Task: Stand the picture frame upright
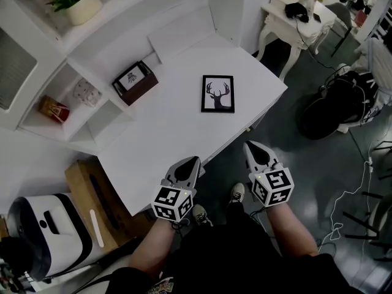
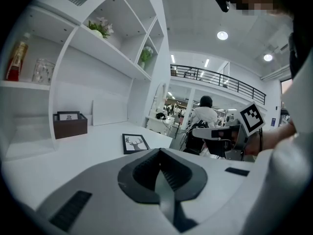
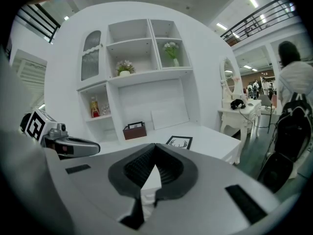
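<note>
A black picture frame point(image 1: 218, 94) with a deer-antler print lies flat on the white desk point(image 1: 165, 127), near its right edge. It shows small in the left gripper view point(image 2: 135, 143) and in the right gripper view point(image 3: 179, 142). My left gripper point(image 1: 190, 162) hovers at the desk's near edge, jaws shut and empty. My right gripper point(image 1: 252, 147) is held off the desk's near right edge over the floor, also shut and empty. Both are well short of the frame.
A brown box point(image 1: 135, 82) holding a small card sits at the back of the desk. White shelves point(image 1: 73, 97) on the left hold a jar, a red item and a flower pot point(image 1: 81, 3). A wooden box point(image 1: 98, 201) and white appliance stand on the floor at left.
</note>
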A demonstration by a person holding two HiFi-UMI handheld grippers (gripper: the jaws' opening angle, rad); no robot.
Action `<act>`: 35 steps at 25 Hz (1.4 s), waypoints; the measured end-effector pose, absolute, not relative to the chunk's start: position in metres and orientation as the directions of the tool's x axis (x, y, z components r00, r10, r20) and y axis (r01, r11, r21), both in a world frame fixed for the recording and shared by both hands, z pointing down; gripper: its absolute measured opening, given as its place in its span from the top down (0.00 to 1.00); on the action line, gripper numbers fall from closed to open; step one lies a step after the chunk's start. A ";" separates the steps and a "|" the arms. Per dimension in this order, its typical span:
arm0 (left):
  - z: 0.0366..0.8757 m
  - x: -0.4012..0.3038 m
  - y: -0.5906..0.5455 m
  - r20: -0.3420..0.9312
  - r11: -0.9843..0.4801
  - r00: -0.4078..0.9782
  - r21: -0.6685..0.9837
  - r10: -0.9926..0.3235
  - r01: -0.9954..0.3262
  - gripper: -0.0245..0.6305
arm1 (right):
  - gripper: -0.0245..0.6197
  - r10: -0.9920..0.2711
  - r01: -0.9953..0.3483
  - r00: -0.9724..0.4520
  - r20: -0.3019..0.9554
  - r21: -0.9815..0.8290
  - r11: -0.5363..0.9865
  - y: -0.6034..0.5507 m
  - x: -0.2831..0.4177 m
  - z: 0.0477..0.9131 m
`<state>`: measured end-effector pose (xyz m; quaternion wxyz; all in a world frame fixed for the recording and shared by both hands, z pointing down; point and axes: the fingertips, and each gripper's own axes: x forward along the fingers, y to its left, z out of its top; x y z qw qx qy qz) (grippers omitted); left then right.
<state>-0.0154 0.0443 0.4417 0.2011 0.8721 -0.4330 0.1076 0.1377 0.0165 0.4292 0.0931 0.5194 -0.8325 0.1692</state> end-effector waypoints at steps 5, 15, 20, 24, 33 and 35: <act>0.447 -0.010 0.035 0.371 -0.529 0.589 0.259 -0.718 -0.808 0.96 | 0.96 -0.823 -0.889 -0.457 0.338 -0.188 0.417 0.003 0.143 0.434; 0.450 0.007 0.015 0.384 -0.500 0.559 0.249 -0.735 -0.829 0.96 | 0.96 -0.805 -0.875 -0.484 0.343 -0.201 0.441 -0.021 0.161 0.441; 0.448 0.017 0.008 0.381 -0.481 0.541 0.249 -0.750 -0.841 0.96 | 0.96 -0.796 -0.865 -0.502 0.338 -0.203 0.459 -0.031 0.169 0.440; 0.447 0.023 0.002 0.377 -0.463 0.524 0.245 -0.764 -0.852 0.96 | 0.96 -0.784 -0.854 -0.520 0.338 -0.203 0.478 -0.038 0.175 0.441; 0.449 0.029 -0.012 0.383 -0.410 0.474 0.241 -0.792 -0.880 0.96 | 0.96 -0.754 -0.829 -0.559 0.345 -0.215 0.516 -0.059 0.181 0.445; 0.449 0.031 -0.014 0.385 -0.401 0.466 0.240 -0.797 -0.884 0.96 | 0.96 -0.748 -0.824 -0.566 0.347 -0.220 0.522 -0.063 0.183 0.446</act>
